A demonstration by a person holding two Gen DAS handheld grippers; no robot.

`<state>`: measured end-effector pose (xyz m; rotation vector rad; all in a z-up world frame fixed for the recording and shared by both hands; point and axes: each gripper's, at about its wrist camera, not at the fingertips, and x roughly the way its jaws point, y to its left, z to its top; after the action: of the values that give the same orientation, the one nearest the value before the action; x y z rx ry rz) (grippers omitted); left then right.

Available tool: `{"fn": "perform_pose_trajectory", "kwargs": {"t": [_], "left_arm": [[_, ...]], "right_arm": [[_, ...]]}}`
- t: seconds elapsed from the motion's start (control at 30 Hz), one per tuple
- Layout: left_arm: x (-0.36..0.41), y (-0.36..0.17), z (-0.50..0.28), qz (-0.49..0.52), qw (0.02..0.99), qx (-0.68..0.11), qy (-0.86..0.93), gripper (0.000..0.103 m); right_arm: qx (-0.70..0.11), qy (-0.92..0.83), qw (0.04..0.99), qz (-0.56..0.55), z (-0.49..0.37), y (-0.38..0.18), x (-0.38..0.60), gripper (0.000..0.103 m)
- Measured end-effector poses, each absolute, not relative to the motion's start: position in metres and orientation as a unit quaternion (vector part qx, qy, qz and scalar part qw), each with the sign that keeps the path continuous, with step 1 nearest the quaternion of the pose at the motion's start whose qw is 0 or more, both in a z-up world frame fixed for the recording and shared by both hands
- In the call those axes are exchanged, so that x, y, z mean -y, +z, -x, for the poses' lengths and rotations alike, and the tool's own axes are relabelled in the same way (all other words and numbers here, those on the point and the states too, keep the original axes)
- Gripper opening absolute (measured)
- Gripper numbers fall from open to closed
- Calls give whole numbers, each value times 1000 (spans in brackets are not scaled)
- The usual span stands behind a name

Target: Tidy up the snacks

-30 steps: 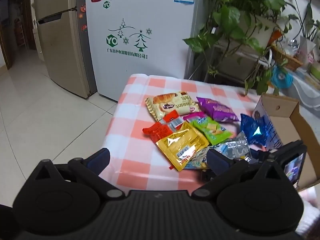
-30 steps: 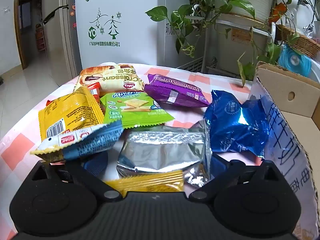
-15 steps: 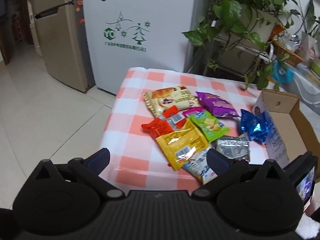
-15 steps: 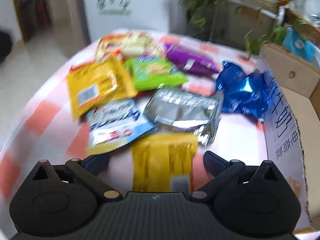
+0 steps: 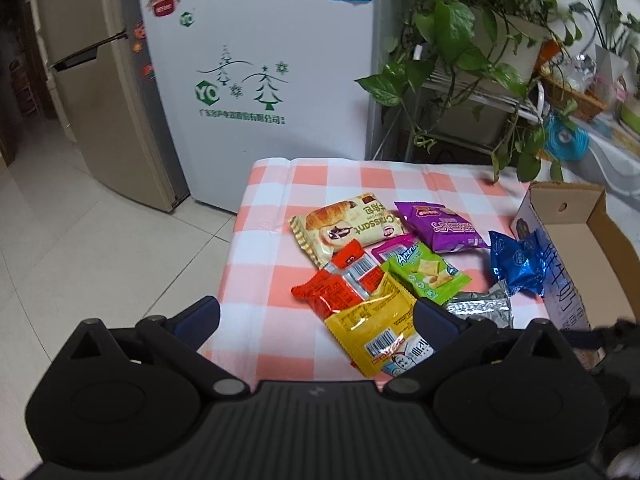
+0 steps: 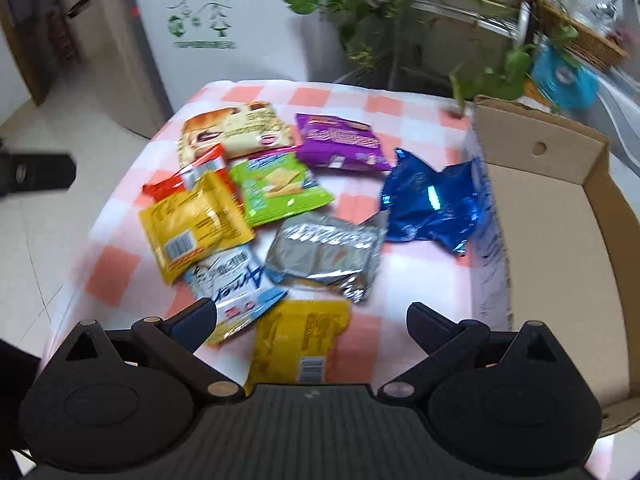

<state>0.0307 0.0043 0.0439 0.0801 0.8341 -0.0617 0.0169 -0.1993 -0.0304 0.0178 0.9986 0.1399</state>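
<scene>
Snack packets lie heaped on a checked desk [image 6: 120, 264] beside an open cardboard box [image 6: 560, 216], which stands at the desk's right edge. The blue packet [image 6: 432, 200] touches the box's near wall, with the silver packet [image 6: 324, 256] just left of it and the purple packet [image 6: 340, 142] farther back. A yellow packet [image 6: 298, 344] lies nearest, between the spread fingers of the right hand-held gripper [image 6: 312, 316], which is released and grasps nothing. The left hand-held gripper [image 5: 316, 316] hangs above the desk's left front, also released and empty. The view is blurred.
</scene>
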Motion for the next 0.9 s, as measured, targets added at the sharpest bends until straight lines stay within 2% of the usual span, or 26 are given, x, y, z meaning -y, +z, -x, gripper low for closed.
{"fn": "perform_pose_trajectory", "kwargs": {"t": [0.13,0.4,0.9], "left_arm": [[2,38,-43,-58,908,-413,-26,102],[2,11,-52,-46,900,-434,1,102],[13,-8,-53,-61,889,-453,4,102]], "right_arm": [[-490,63,869,2,-39,-29,196,103],[-484,35,873,-52,-43,-25,206,103],[-473,-2,881,-11,-49,-26,197,103]]}}
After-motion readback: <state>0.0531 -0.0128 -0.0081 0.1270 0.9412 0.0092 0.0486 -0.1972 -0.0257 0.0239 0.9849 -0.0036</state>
